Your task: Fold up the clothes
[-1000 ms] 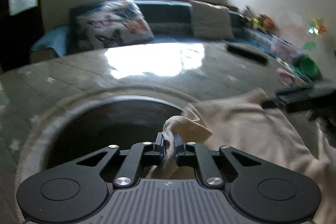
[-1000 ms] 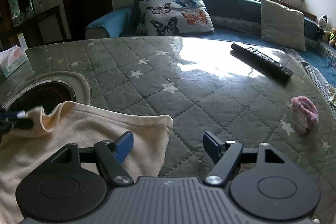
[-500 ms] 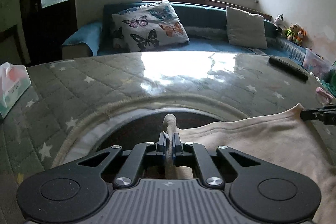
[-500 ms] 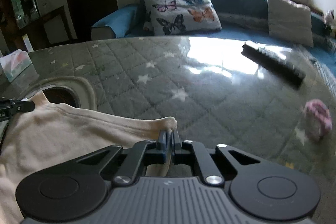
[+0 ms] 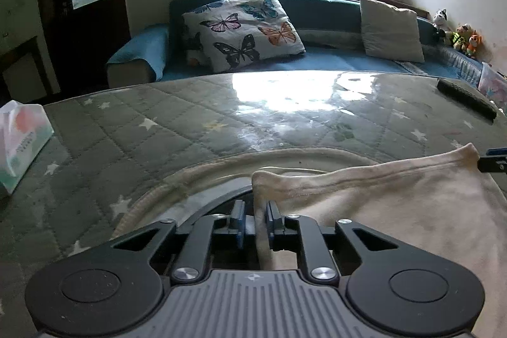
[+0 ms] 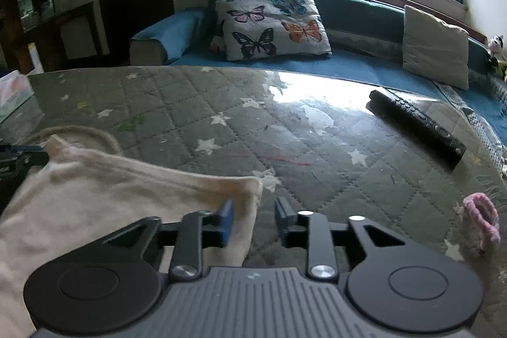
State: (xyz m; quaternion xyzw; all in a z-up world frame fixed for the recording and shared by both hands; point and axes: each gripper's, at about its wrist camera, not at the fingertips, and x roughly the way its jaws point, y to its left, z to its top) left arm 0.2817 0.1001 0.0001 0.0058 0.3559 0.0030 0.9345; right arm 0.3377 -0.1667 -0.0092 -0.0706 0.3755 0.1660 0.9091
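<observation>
Cream garment (image 5: pixel 396 211) spread on the quilted desk (image 5: pixel 221 129), its hemmed top edge running left to right between the 2 grippers. Left gripper (image 5: pixel 255 219): jaws slightly apart, the garment's left corner standing in the gap against the right-hand finger and seemingly no longer pinched. Right gripper (image 6: pixel 253 219): jaws apart, the garment's right corner (image 6: pixel 250 189) lying between them, nearer the blue pad. Each corner lies directly ahead of its own jaws; neither arm is nearer. The garment partly overlaps a round rimmed opening (image 5: pixel 196 179) in the desk.
</observation>
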